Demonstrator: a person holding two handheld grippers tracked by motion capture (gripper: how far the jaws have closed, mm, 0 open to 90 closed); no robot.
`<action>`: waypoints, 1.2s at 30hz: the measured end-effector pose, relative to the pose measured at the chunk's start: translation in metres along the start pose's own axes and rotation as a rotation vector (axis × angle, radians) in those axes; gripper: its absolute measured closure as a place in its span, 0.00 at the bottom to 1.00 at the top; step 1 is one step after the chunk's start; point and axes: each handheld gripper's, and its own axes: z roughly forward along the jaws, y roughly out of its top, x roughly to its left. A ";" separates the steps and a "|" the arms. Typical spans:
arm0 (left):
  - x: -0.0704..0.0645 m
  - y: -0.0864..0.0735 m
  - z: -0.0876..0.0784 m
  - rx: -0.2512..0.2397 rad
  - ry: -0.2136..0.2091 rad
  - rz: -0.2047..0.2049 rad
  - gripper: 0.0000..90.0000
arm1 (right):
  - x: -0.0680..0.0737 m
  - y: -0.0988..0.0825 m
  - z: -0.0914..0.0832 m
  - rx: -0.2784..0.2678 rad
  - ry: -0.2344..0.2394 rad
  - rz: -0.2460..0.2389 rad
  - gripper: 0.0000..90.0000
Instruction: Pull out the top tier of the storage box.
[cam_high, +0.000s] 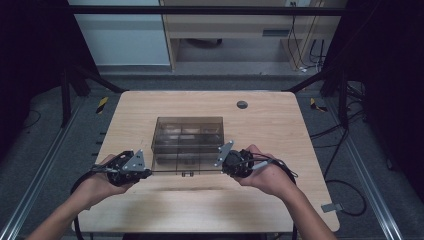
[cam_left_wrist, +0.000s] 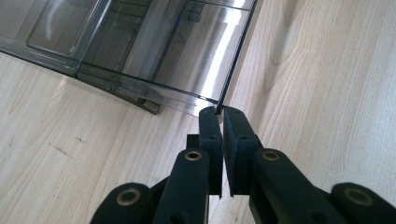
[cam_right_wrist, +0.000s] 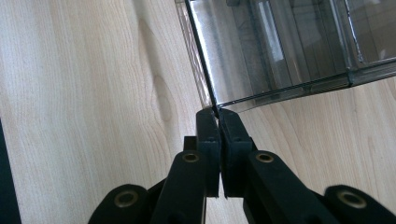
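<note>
Fingers of both my grippers are clenched on the box lid (cam_high: 186, 167). Left gripper (cam_left_wrist: 219, 112): jaws pinched on the lid's thin corner edge, pads nearly meeting, with the clear panel running away from the tips. Right gripper (cam_right_wrist: 216, 112): same grip on the opposite corner, pads pressed to either side of the edge.

Lid: smoky, see-through plastic, swung open toward me from the box (cam_high: 188, 135) and held about level just above the table (cam_high: 150, 205). Its free front edge carries a small latch tab (cam_high: 187, 174) at mid-span, between my two grips. In the left gripper view the tab (cam_left_wrist: 148, 106) sits close over the wood.

Box: dark, clear, with inner dividers forming several compartments; contents cannot be told. It stands near the table's middle, beyond the lid.

From the high view, my left gripper (cam_high: 148, 172) is at the lid's left corner, my right gripper (cam_high: 224, 169) at its right corner, one hand behind each.

Table: pale wood with a round grommet (cam_high: 242, 104) far off behind the box.
</note>
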 end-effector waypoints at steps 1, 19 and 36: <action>0.000 0.000 0.000 0.000 0.000 0.000 0.96 | 0.000 0.000 0.000 0.000 0.000 0.000 0.98; -0.002 -0.001 0.000 0.004 0.002 0.002 0.96 | 0.005 -0.003 0.000 -0.016 0.006 0.003 0.98; -0.002 -0.003 -0.001 -0.001 -0.001 0.007 0.96 | 0.006 -0.004 0.000 -0.029 0.014 0.019 0.98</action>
